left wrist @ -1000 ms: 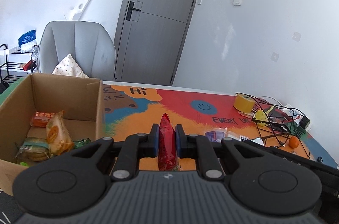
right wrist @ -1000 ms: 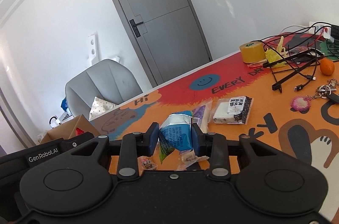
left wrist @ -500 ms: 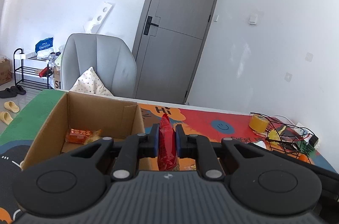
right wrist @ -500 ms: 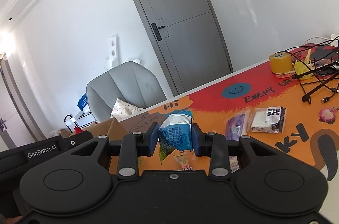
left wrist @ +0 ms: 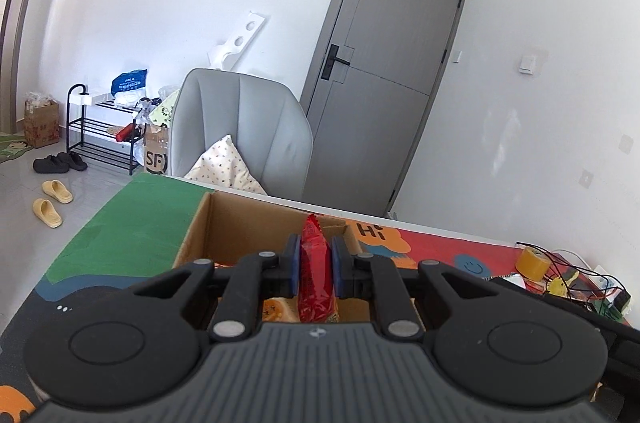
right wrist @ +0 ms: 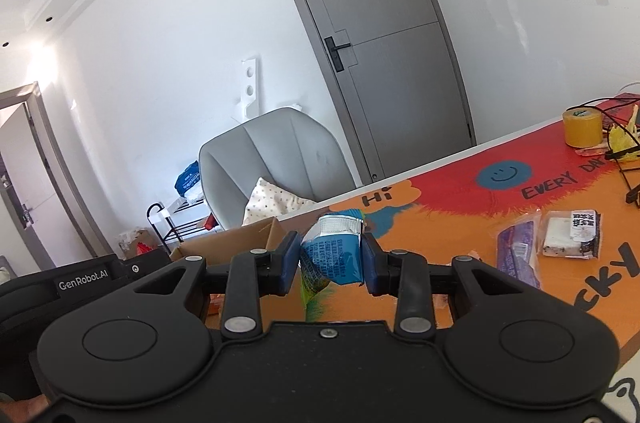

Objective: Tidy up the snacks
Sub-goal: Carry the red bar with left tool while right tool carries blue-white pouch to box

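Jaws clamped, our left gripper (left wrist: 315, 265) holds a red snack packet (left wrist: 316, 275) above the cardboard box (left wrist: 240, 223); our right gripper (right wrist: 330, 263) pinches a blue snack pouch (right wrist: 334, 255).

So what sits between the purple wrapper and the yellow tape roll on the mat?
In the right wrist view, a white snack pack with a black label lies beside the purple wrapper; beyond it, bare printed mat up to the tape roll.

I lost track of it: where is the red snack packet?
Left wrist view: the red snack packet stands clamped in the left claw, over the cardboard box.
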The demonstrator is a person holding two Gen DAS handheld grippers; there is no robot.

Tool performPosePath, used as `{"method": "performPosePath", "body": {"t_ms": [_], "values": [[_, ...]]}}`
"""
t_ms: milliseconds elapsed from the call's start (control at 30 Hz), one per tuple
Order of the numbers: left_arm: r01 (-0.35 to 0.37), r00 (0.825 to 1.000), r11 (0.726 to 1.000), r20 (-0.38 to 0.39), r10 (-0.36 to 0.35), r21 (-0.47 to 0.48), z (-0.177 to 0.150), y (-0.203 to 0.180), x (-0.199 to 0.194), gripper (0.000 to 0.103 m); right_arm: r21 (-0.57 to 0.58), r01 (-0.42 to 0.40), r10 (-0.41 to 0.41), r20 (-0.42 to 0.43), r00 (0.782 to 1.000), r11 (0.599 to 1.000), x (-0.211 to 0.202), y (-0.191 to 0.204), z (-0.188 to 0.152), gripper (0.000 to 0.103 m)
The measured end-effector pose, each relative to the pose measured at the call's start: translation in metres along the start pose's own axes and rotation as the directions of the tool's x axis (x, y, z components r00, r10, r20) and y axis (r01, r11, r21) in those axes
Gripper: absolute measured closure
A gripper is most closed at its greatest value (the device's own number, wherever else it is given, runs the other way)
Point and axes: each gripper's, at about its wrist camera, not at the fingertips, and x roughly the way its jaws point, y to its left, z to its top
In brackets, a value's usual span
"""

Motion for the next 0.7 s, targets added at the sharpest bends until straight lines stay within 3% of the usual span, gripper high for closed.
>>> {"method": "performPosePath", "body": {"t_ms": [467, 700], "values": [[-0.058, 0.998, 0.997, -0.018, 0.057, -0.055, 0.007, 0.033, 0.019, 0.089, -0.044, -0.033, 0.032, -0.020, 0.999, 0.999, 0.027, 0.027, 0.006, 0.069], [-0.083, 0.995, 0.993, -0.057, 0.078, -0.089, 0.010, 0.049, 0.017, 0.082, -0.064, -0.062, 0.060, -0.040, 0.997, 0.996, 0.042, 0.043, 0.007, 0.069]]}}
